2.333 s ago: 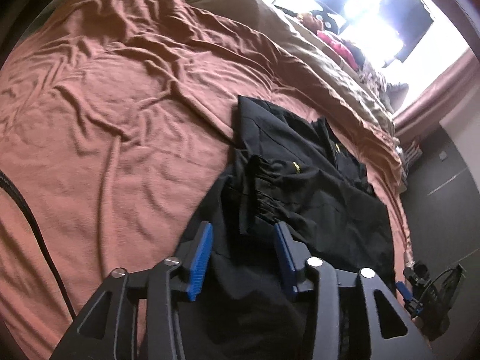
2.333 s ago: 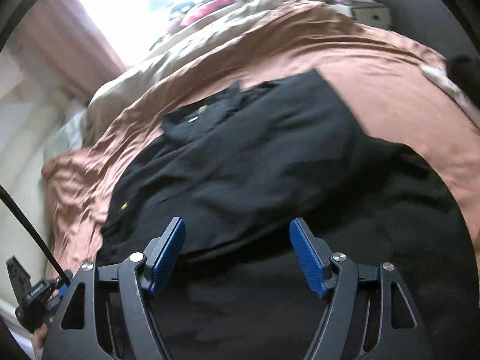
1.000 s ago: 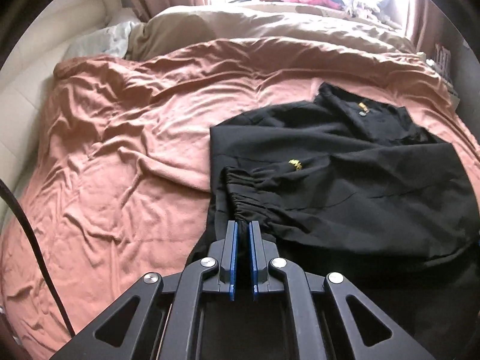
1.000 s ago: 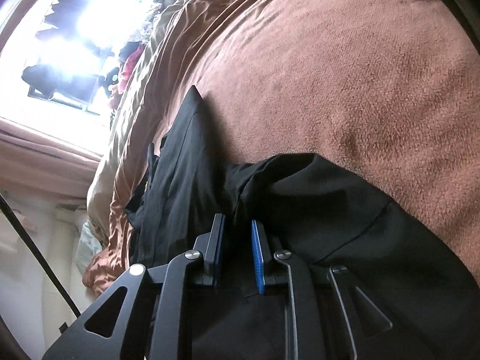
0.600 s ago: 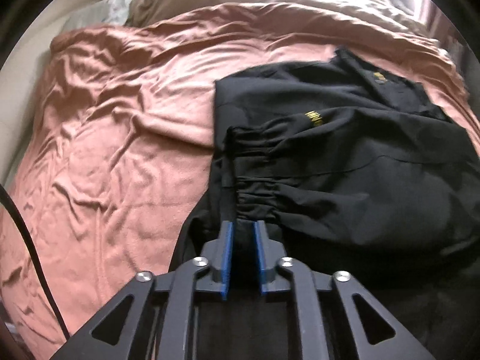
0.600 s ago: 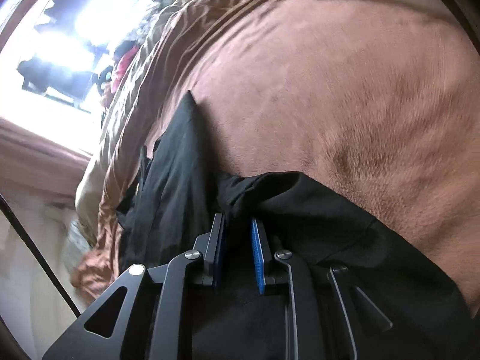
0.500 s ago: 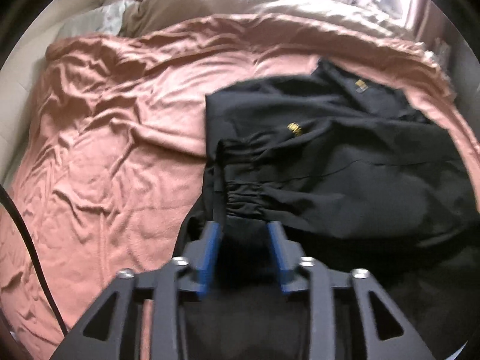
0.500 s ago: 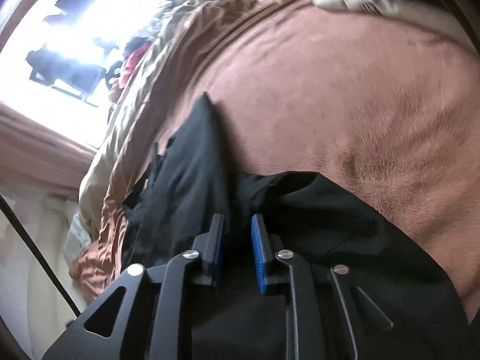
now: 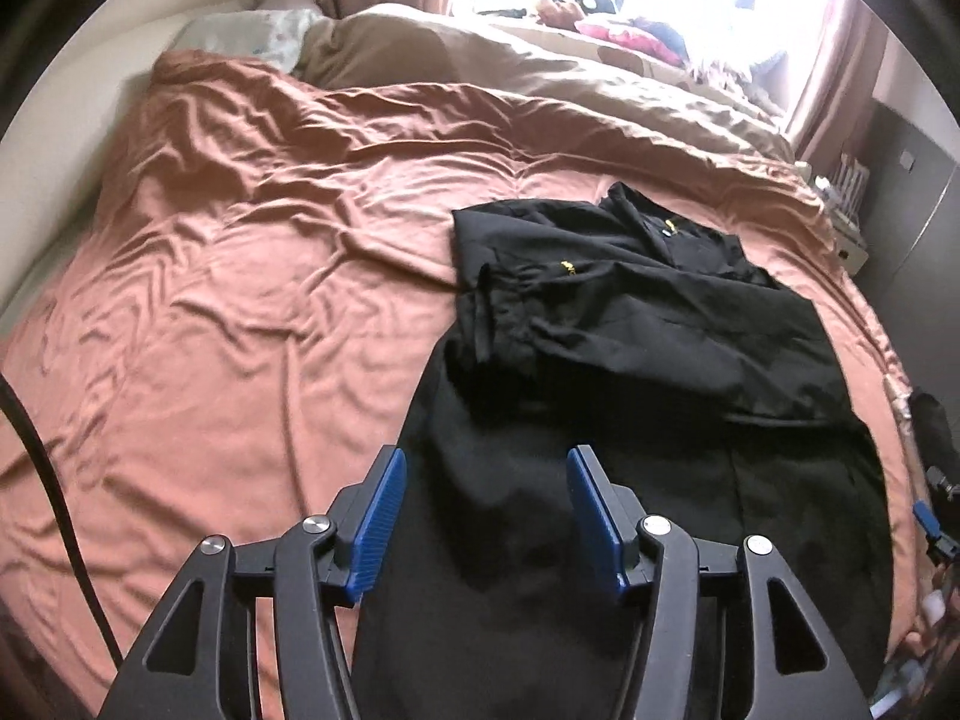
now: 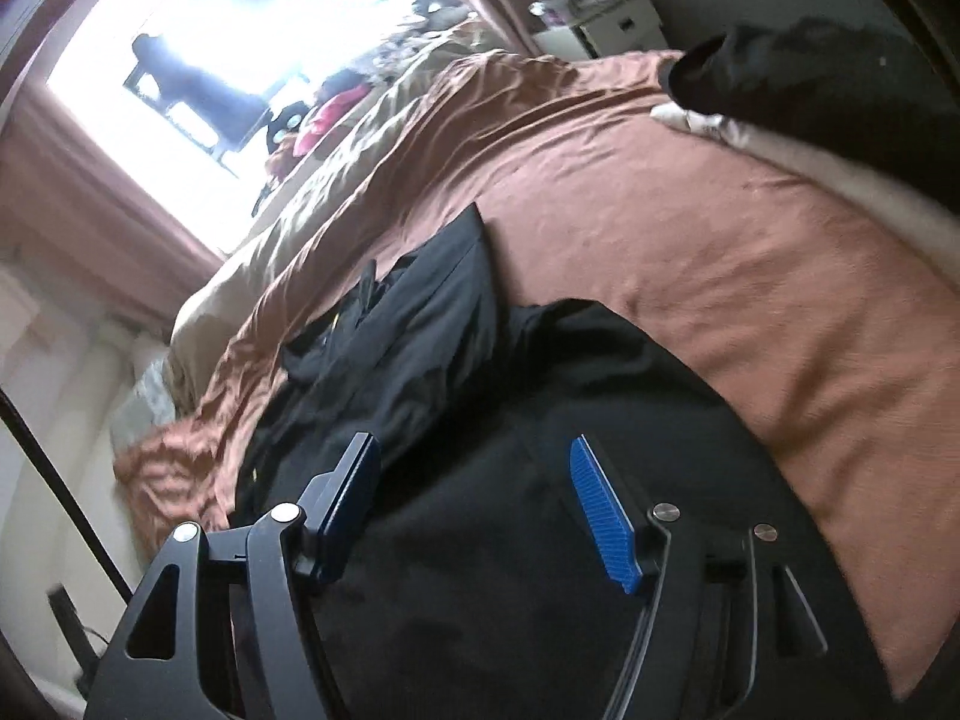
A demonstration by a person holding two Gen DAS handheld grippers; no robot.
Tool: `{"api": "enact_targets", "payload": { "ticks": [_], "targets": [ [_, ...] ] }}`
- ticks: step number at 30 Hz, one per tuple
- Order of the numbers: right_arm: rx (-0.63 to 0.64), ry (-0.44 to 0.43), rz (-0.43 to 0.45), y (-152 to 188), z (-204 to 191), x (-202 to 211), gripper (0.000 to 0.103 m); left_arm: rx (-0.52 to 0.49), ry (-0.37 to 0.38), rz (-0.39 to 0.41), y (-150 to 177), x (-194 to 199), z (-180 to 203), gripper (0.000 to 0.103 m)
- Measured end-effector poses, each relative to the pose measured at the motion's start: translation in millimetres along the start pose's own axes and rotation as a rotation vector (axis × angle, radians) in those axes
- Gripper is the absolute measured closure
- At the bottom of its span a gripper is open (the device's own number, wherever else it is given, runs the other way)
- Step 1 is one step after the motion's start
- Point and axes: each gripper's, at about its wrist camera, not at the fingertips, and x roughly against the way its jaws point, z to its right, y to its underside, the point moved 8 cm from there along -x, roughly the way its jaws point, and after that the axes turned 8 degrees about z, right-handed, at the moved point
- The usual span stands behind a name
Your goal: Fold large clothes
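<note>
1. Black garment (image 9: 648,360) lies flat on the rust-brown bed cover (image 9: 240,300), right half of the bed in my left wrist view. Long axis runs near-to-far: hem end under the cameras, collar at the far end toward the window.
2. Both sleeves look folded in across the chest; gathered cuff (image 9: 492,312) sits on the garment's left side, well beyond my left fingers.
3. Left hand-held gripper (image 9: 486,510): jaws have just been opening, now apart, nothing between the pads. It hangs over the near-left edge of the cloth, not touching as far as I can tell.
4. Right hand-held gripper (image 10: 480,510): same, just opened, jaws apart and empty, over the near-right part of the garment (image 10: 540,420).
5. My read: both are about equally near the hem. Next fold probably carries hem toward collar, so each takes its own near corner, straight below and slightly outboard.
</note>
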Motion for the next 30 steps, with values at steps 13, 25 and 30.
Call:
{"api": "enact_targets", "payload": {
  "ticks": [13,25,30],
  "targets": [
    [0.29,0.109,0.051,16,-8,110,0.039,0.086,0.027,0.085,66,94,-29,0.033],
    [0.453,0.121,0.102,53,3,178,0.039,0.08,0.047,0.179,109,167,-46,0.027],
    [0.458,0.136,0.089,63,20,202,0.039,0.059,0.027,0.16,135,184,-58,0.027]
  ]
}}
